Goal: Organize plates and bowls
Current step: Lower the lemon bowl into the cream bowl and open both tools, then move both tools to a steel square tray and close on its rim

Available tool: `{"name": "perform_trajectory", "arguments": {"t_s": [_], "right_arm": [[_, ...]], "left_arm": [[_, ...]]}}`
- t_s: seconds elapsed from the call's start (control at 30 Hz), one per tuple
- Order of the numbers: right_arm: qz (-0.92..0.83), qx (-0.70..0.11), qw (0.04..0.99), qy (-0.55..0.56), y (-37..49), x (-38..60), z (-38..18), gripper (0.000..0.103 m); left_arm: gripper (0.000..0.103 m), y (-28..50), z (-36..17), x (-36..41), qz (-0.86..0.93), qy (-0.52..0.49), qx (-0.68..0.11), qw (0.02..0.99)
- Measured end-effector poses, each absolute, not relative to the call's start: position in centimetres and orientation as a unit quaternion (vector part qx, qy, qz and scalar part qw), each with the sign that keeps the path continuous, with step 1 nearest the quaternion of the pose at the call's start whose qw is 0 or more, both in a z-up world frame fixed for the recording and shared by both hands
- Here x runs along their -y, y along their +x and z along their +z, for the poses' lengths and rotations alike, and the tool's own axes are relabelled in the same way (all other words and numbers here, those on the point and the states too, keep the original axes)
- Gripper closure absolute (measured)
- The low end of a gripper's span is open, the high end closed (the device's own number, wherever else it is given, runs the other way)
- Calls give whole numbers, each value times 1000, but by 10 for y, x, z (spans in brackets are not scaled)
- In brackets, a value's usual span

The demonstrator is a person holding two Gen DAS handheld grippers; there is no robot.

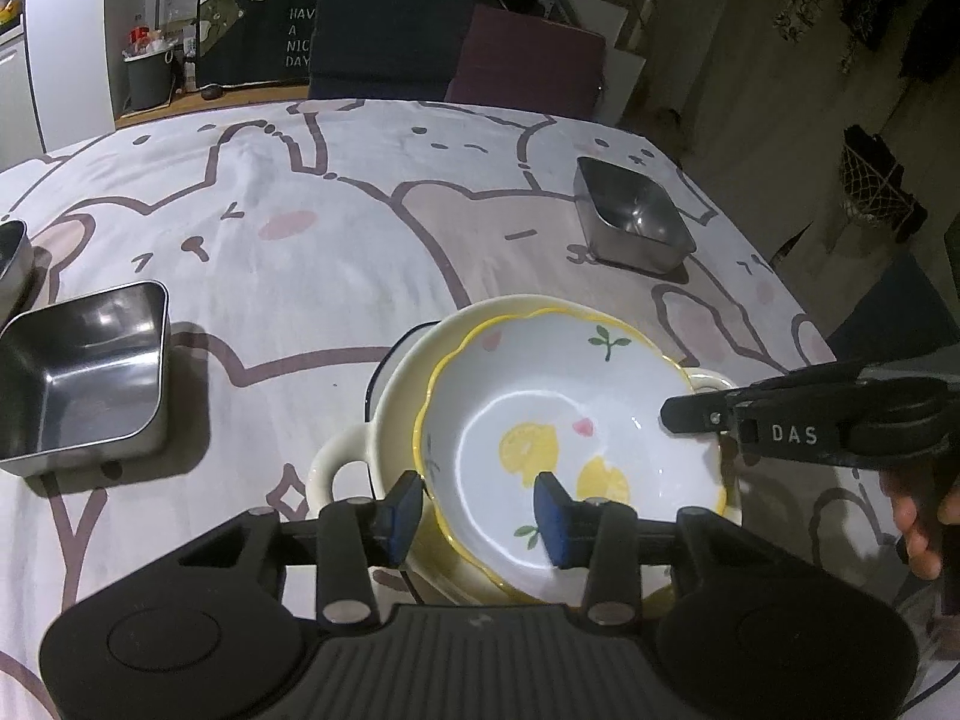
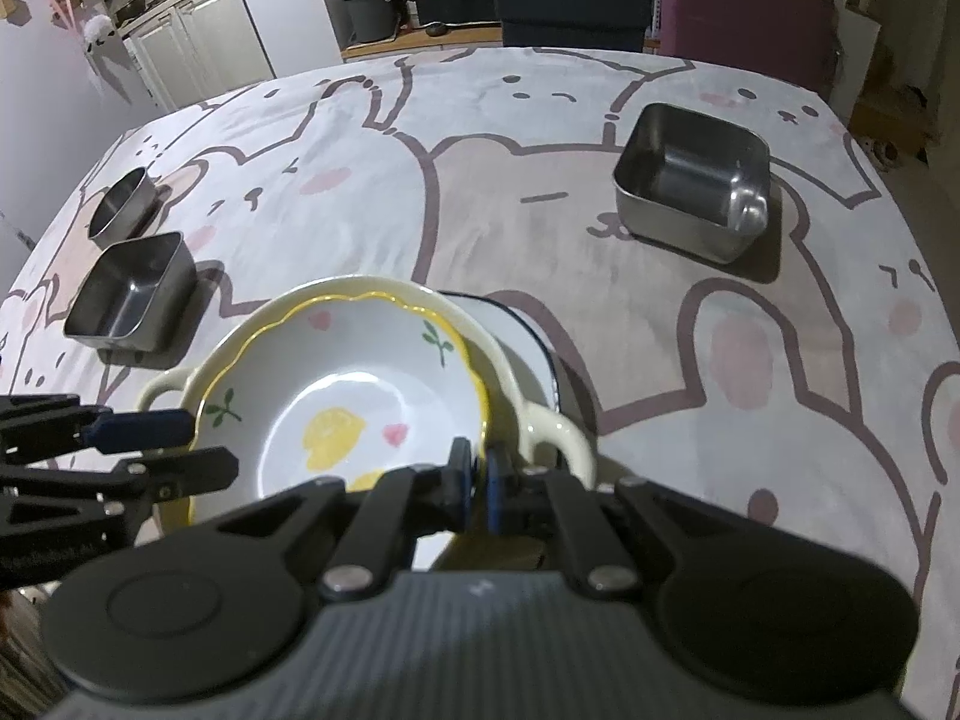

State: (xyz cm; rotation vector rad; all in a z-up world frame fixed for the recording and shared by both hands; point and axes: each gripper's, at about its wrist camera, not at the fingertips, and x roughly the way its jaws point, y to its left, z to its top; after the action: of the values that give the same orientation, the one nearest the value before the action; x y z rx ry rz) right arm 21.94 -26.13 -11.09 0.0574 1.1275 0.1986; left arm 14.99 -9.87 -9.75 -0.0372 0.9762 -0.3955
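Note:
A white lemon-print bowl (image 1: 570,420) with a wavy yellow rim sits nested in a cream two-handled bowl (image 1: 342,462), which rests on a white dark-rimmed plate (image 1: 390,354). My left gripper (image 1: 480,516) is open, its blue pads straddling the lemon bowl's near rim. My right gripper (image 2: 478,480) is shut on the lemon bowl's (image 2: 336,396) right rim; it also shows in the left wrist view (image 1: 690,414). The cream bowl (image 2: 540,420) and plate (image 2: 528,336) lie under it.
Square steel containers stand on the cartoon tablecloth: one left (image 1: 84,372), one far right (image 1: 630,213), the same pair in the right wrist view (image 2: 129,294) (image 2: 696,180). A round steel cup (image 2: 123,204) stands far left. Chairs (image 1: 456,54) stand behind the table.

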Motion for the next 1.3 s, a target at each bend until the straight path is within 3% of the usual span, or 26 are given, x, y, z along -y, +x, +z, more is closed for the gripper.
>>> {"name": "perform_trajectory", "arguments": {"t_s": [0.1, 0.5, 0.53, 0.6, 0.83, 0.93, 1.07, 1.3], "right_arm": [[96, -537, 838, 25, 221, 259, -113, 97], [90, -558, 824, 45, 228, 261, -123, 92], [90, -555, 826, 43, 228, 261, -121, 89], [100, -551, 827, 50, 227, 261, -118, 69], [128, -530, 837, 40, 214, 254, -103, 25], [125, -519, 844, 42, 208, 258, -96, 20], [108, -500, 858, 43, 200, 266, -87, 1], [85, -439, 890, 94, 203, 274, -63, 0]], "left_arm": [[59, 149, -96, 98, -192, -21, -464, 864], [38, 146, -90, 95, -194, -21, -457, 868], [36, 146, -89, 95, -194, -21, -456, 868], [35, 145, -88, 94, -194, -20, -455, 869], [25, 143, -86, 92, -195, -18, -451, 871], [15, 141, -82, 89, -197, -19, -445, 873], [1, 137, -74, 82, -196, -25, -431, 881], [0, 143, -40, 51, -175, -25, -390, 904]]}}
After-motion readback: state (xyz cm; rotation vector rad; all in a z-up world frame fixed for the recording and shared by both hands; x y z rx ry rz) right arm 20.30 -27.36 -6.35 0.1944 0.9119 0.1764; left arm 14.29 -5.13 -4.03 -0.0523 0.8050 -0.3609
